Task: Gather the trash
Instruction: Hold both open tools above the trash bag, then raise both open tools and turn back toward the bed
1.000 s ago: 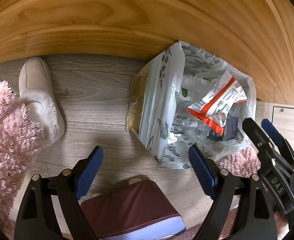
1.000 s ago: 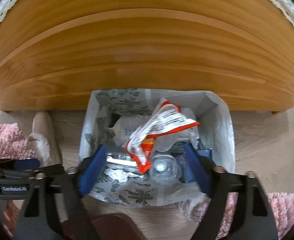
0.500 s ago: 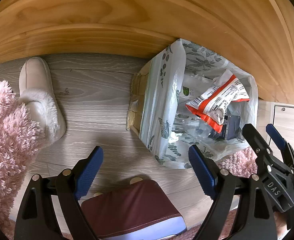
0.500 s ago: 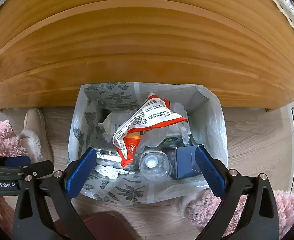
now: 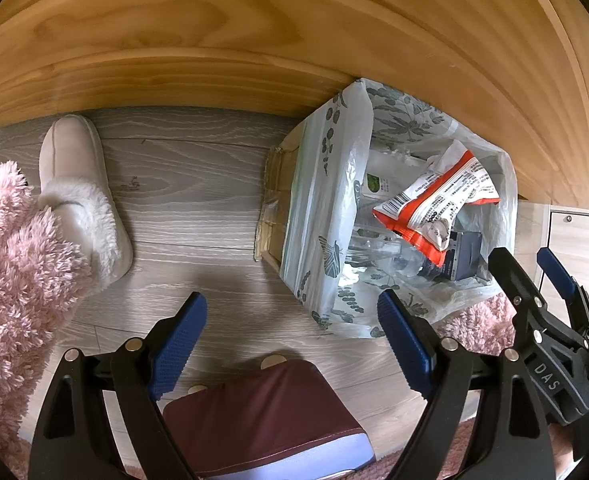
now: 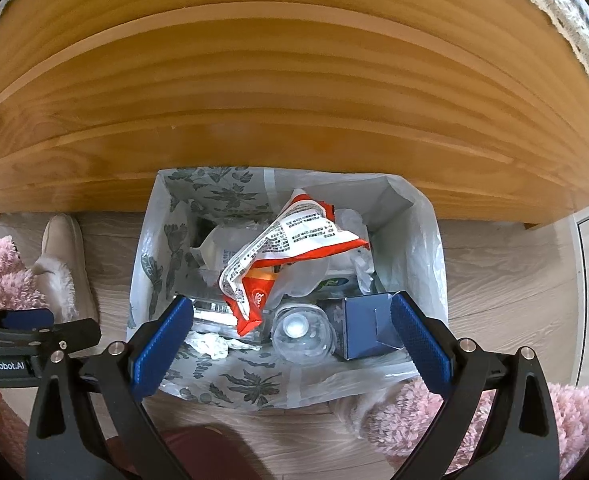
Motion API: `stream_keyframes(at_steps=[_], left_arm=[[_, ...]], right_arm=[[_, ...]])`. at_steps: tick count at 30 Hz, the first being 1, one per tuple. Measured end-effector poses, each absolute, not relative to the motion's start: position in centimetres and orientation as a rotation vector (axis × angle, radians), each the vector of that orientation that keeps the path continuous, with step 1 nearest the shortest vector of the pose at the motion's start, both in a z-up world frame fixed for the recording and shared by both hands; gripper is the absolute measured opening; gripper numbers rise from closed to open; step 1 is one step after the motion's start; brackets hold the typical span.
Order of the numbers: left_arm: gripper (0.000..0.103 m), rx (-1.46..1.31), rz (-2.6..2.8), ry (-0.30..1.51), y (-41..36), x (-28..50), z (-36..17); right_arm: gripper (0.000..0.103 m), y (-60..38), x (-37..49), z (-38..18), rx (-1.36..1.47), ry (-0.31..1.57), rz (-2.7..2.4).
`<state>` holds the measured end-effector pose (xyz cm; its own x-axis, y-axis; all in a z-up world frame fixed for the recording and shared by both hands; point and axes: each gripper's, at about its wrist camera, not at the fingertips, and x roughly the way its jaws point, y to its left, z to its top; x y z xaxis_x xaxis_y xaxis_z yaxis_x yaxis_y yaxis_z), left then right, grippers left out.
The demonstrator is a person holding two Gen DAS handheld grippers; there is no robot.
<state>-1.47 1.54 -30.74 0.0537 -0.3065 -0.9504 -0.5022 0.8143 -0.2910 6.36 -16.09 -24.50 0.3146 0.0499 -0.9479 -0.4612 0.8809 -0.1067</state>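
Beyond the right finger of the left gripper (image 5: 290,336), in the left wrist view, stands the lined trash bin (image 5: 322,208) against the wooden furniture front (image 5: 254,40), with the red-and-white snack wrapper (image 5: 438,204) lying on top of its contents. This gripper's fingers are spread wide and hold nothing; between them lies bare floor (image 5: 198,200) and a maroon cushion (image 5: 262,412). A slipper (image 5: 78,184) sits well off past the left finger.

Straight ahead between the fingers of the right gripper (image 6: 292,344), in the right wrist view, the bin's open mouth shows the wrapper, a clear bottle (image 6: 302,336), a blue carton (image 6: 368,330) and crumpled tissue (image 6: 210,344). Its fingers are also spread wide, empty, touching nothing. The drop looks done, so the sound move is probably to lift clear without snagging the liner's loose near edge (image 6: 254,384), then seek remaining litter.
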Motion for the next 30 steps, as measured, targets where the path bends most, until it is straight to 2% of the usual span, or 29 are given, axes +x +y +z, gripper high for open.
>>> stream_keyframes(at_steps=[8, 20, 30], left_arm=[[0.084, -0.649, 0.152, 1.517, 1.2, -1.4, -30.1], [0.084, -0.591, 0.045, 1.374, 0.1, -0.9, -25.8], [0.084, -0.458, -0.045, 1.129, -0.9, -0.8, -19.5]], right_arm=[[0.095, -16.6, 6.2, -23.5, -0.402, 1.173, 0.337], [0.095, -17.5, 5.4, -19.9, -0.368, 1.068, 0.345], [0.095, -18.9, 4.6, -14.6, -0.279, 0.903, 0.358]])
